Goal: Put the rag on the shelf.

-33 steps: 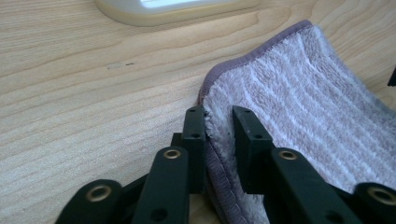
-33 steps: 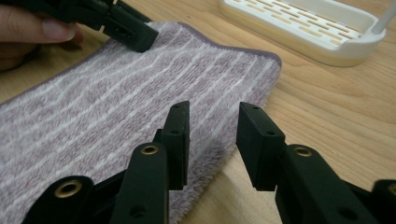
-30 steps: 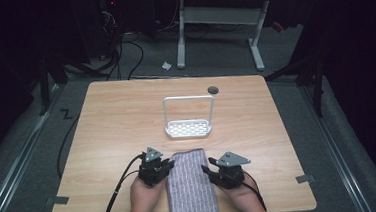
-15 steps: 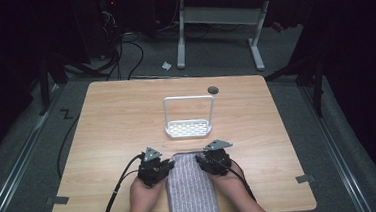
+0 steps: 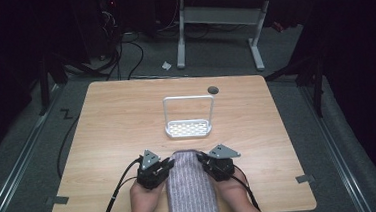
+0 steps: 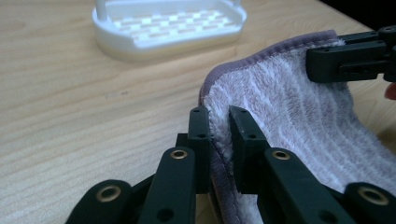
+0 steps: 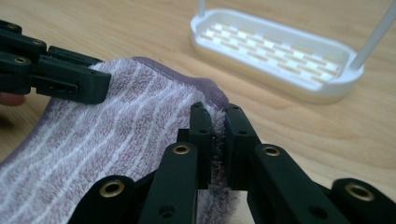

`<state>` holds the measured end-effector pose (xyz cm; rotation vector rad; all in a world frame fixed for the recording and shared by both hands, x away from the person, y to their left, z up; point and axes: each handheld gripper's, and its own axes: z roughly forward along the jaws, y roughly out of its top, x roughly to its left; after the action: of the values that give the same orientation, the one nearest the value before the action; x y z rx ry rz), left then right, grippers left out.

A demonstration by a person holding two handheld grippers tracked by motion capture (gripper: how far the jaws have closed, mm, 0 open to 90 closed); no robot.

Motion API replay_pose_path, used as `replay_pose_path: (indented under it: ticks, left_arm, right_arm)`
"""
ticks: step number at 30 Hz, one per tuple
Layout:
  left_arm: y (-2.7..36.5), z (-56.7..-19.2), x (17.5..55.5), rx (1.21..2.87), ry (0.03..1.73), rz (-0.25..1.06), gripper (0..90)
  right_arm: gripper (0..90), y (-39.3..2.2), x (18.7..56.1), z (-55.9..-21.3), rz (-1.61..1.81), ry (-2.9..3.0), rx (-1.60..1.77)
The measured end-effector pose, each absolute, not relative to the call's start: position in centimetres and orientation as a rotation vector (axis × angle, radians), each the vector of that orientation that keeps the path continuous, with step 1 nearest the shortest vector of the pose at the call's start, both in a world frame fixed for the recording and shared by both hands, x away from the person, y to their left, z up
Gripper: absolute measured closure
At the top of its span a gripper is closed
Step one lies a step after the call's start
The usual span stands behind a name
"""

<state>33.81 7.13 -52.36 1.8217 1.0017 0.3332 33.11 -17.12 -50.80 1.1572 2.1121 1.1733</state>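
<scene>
A purple-grey striped towel (image 5: 190, 186) lies at the table's near edge, running toward the person. My left gripper (image 5: 166, 165) is shut on the towel's far left corner, and in the left gripper view the left gripper (image 6: 218, 122) pinches the towel (image 6: 289, 107) along its hem. My right gripper (image 5: 203, 161) holds the far right corner. Its jaws have just been closing, and in the right gripper view the right gripper (image 7: 218, 121) presses on the towel (image 7: 135, 121) edge. A white rack (image 5: 188, 117) with a perforated base and wire handle stands just beyond the towel.
Bare wood of the table (image 5: 107, 121) spreads left, right and beyond the rack. A dark round grommet (image 5: 213, 90) sits near the far edge. Cables trail from both grippers off the near edge. The rack (image 6: 168, 25) stands close ahead of both grippers.
The right gripper came in from the right onto the towel's far right corner and closed on it. The left gripper stayed put on its corner.
</scene>
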Motion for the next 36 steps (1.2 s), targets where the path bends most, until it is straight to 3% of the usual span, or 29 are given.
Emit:
replay_pose_path:
  ticks: [14, 36]
  left_arm:
    - [6.8, -48.8, 32.3, 1.664, 0.91, 0.476, 79.7]
    - [5.8, -39.6, 33.4, 1.586, 0.742, 0.588, 80.4]
  right_arm:
    - [83.7, -17.2, 31.6, -48.6, 1.272, 1.907, 1.058]
    - [83.8, -18.6, 32.0, -39.6, 1.382, 1.652, 0.93]
